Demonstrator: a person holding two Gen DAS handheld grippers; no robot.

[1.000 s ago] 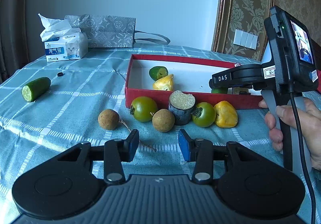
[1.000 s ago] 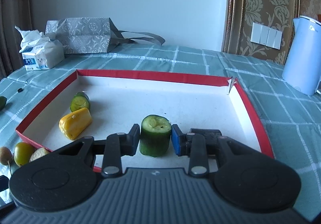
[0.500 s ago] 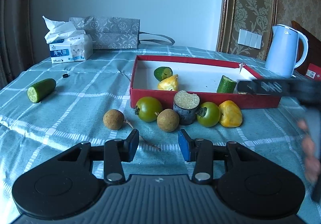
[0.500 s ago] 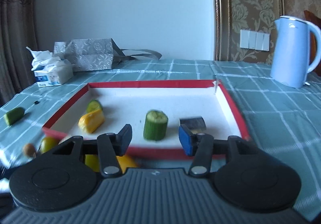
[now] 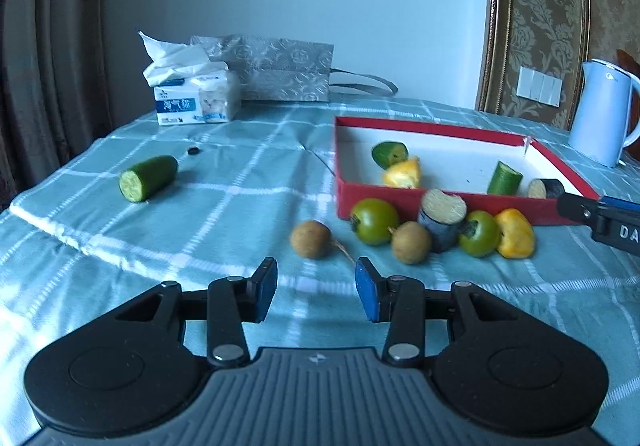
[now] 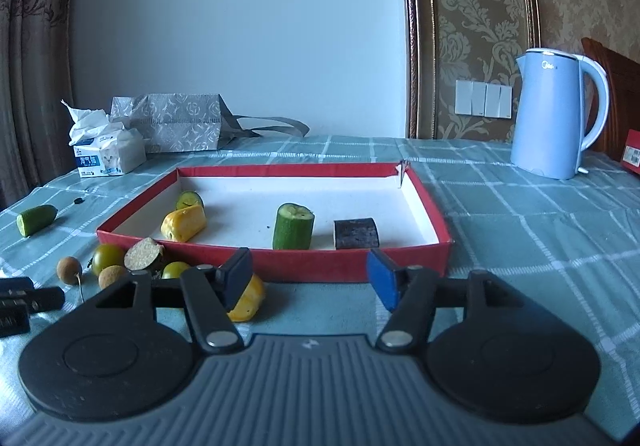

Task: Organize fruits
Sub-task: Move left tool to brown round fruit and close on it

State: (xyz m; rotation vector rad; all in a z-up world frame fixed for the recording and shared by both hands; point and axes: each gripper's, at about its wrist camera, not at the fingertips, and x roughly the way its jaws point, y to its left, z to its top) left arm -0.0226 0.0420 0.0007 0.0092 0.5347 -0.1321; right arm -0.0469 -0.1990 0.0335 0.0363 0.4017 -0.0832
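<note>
While both my tongs hang over the teal checked tablecloth (image 5: 224,206), neither holds anything: left gripper (image 5: 316,288) has its blue pads spread with bare cloth between them, right gripper (image 6: 310,278) is spread wider, empty too

Red box (image 6: 320,266) sits mid-table, white inside. In it: upright cucumber chunk (image 6: 293,226), dark-skinned cut piece (image 6: 356,233) just beside it to the right, yellow pepper piece (image 6: 183,223) near the left wall, and a cucumber end (image 6: 189,200) touching behind the pepper. In the left view the same box (image 5: 376,202) shows these four

Outside, along the box's near wall in the left view: green tomato (image 5: 374,221), brown longan (image 5: 411,242) touching it, dark stub with pale cut top (image 5: 442,220) standing against the wall, second green tomato (image 5: 479,233), yellow pepper chunk (image 5: 515,233) touching that tomato. Another longan (image 5: 310,239) lies apart to the left, thin stem beside it. My right gripper's left pad sits in front of that yellow chunk (image 6: 248,298) in the right view; contact unclear

Cucumber half (image 5: 147,177) lies on its side well apart at left, small black cap (image 5: 193,150) near it. Far edge: tissue pack (image 5: 194,98), silver gift bag (image 5: 280,68) behind it. Blue kettle (image 6: 554,114) stands at right of the box
</note>
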